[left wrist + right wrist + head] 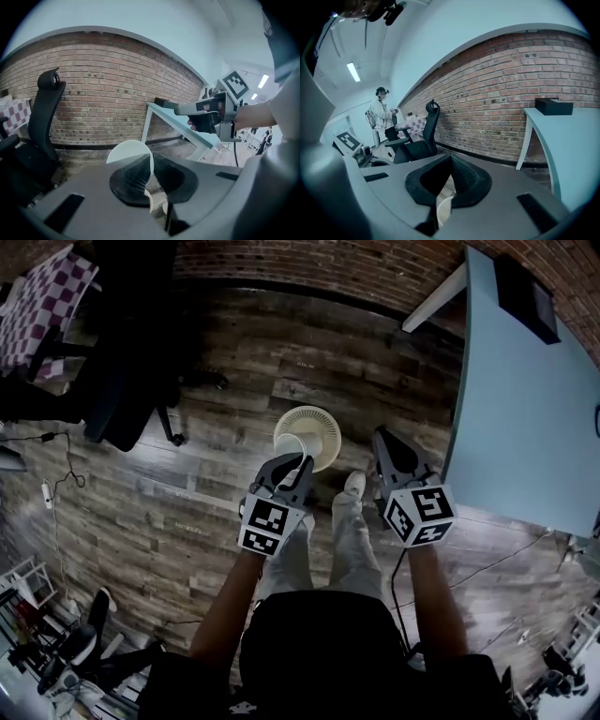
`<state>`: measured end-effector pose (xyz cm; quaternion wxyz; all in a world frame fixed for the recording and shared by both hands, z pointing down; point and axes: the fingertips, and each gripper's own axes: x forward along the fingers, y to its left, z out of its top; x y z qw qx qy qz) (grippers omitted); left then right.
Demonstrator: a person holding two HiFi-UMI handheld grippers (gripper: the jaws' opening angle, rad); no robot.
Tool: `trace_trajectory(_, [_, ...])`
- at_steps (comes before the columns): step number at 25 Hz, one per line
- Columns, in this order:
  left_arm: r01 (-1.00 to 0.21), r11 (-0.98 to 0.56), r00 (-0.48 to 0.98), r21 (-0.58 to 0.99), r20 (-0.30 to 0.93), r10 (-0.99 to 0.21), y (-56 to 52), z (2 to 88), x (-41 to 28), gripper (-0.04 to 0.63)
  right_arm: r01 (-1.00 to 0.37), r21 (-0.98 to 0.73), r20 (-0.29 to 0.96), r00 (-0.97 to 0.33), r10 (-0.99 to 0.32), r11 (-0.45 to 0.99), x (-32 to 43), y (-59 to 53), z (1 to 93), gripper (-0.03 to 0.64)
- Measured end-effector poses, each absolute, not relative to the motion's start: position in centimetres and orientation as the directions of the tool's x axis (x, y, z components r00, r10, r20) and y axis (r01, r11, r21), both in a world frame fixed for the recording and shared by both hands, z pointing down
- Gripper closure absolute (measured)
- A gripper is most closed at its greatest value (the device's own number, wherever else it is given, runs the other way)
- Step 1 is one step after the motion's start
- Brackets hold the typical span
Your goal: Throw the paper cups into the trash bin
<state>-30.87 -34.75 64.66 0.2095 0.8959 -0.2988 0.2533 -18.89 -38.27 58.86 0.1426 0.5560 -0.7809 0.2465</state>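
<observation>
Trash bin (321,424) sits half hidden behind left tongs (294,465) gripping paper cup (128,151).

No readable text, label, brand or number anywhere.

Person in a black top (314,638), pale grey trousers (352,545) and white shoe (354,484); dark grey left gripper (292,465) and right gripper (383,438) carry black-and-white marker cubes (267,526).

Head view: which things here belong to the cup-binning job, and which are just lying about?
Job:
paper cup, gripped in the left gripper jaws
trash bin on the floor, just beyond the cup
right gripper, jaws together, holding nothing

Lying about:
office chair
table
black box on the table
</observation>
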Motion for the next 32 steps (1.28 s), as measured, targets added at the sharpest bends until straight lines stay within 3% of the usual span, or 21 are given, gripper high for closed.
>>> trace_trajectory(32, [-0.644,-0.707,0.652,0.292,0.693,-0.307,-34.6,92.7,-26.7,0.568,-0.906,-0.319,0.658,-0.424,-0.623,0.279,-19.2,-38.1,86.9,0.614])
